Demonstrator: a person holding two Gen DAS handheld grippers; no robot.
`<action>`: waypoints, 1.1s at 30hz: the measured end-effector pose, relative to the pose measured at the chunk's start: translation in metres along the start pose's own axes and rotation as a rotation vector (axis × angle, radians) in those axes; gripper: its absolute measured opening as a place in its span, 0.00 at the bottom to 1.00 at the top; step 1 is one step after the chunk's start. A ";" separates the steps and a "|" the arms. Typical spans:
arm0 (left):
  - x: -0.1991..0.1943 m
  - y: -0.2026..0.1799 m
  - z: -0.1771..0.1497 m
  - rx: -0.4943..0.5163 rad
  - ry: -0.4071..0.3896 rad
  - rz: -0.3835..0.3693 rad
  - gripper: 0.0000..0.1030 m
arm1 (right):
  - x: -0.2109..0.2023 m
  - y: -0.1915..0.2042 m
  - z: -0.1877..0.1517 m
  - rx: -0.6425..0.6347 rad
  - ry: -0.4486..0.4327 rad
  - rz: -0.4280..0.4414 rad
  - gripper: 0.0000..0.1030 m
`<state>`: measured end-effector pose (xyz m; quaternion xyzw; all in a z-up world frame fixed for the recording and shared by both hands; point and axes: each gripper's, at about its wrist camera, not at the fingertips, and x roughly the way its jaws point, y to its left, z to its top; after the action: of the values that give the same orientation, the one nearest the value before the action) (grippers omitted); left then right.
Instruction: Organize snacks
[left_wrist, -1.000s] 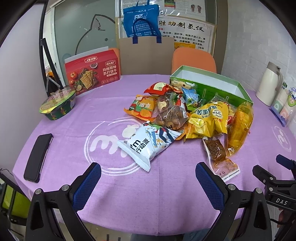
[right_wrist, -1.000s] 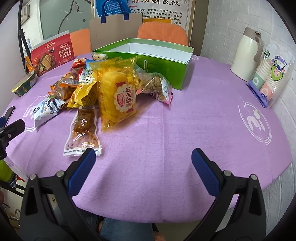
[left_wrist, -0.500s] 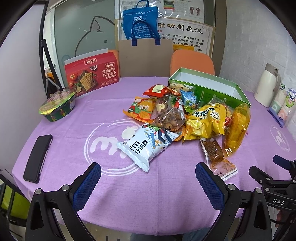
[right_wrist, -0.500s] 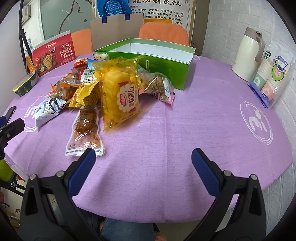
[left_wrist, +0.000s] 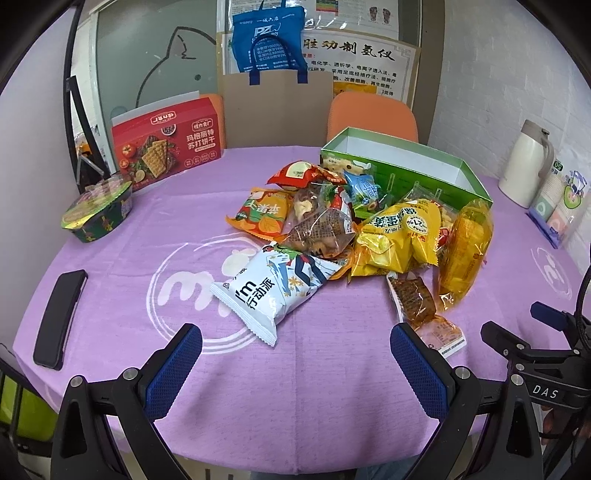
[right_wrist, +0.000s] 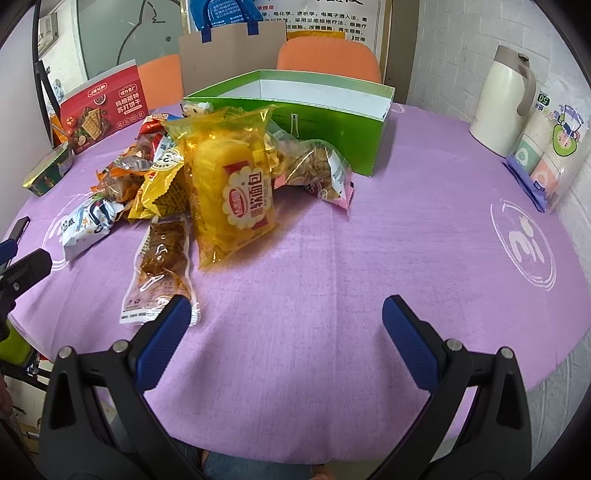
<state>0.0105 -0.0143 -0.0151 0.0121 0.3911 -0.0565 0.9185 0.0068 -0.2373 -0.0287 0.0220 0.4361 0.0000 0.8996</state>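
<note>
Far left on the purple tablecloth (left_wrist: 122, 295): black phone (left_wrist: 59, 314) lying flat near the edge, well apart from everything edible. Just beyond it, dark green foil-lidded bowl (left_wrist: 96, 212), and behind that a red cracker box (left_wrist: 167, 147) standing upright.

Moving in: left gripper (left_wrist: 295, 350) low over the near edge of the table, blue pads spread wide, nothing between them. Straight ahead of it, white and blue snack bag (left_wrist: 271, 288) lying at an angle, nearest of the heap.

Centre now: the snack pile proper. Orange bag (left_wrist: 264, 214) at the left of the heap, red pouch (left_wrist: 299, 173) at the back, clear pack of brown pieces (left_wrist: 321, 232) on top in the middle, yellow crinkled bag (left_wrist: 400, 232) touching it on the right. Flat clear pack of dark brown strips (right_wrist: 162, 258) out front, its near end just beside the right gripper's left fingertip. Yellow soft-bread pack (right_wrist: 231, 184) propped on the heap, tilted, label facing the right camera. Pink-edged clear bag (right_wrist: 321, 170) beside it, against the box.

Behind the heap: open green box (right_wrist: 332, 122), white inside, contents not visible from here.

Right gripper (right_wrist: 282, 317) also low and spread wide, holding nothing, bare cloth ahead.

Far right: cream thermos jug (right_wrist: 504, 99), then a sleeve of paper cups (right_wrist: 546, 147).
</note>
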 end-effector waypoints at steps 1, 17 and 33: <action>0.001 -0.001 0.000 0.004 -0.001 -0.002 1.00 | 0.001 -0.001 0.000 0.000 0.002 0.001 1.00; 0.011 -0.024 -0.001 0.057 0.055 -0.144 1.00 | -0.008 -0.002 0.071 -0.028 -0.228 0.244 1.00; 0.059 -0.071 0.015 0.083 0.210 -0.338 0.71 | -0.003 -0.068 0.021 0.068 -0.138 0.167 1.00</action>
<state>0.0542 -0.0913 -0.0458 -0.0102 0.4785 -0.2244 0.8489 0.0207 -0.3058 -0.0161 0.0888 0.3695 0.0586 0.9231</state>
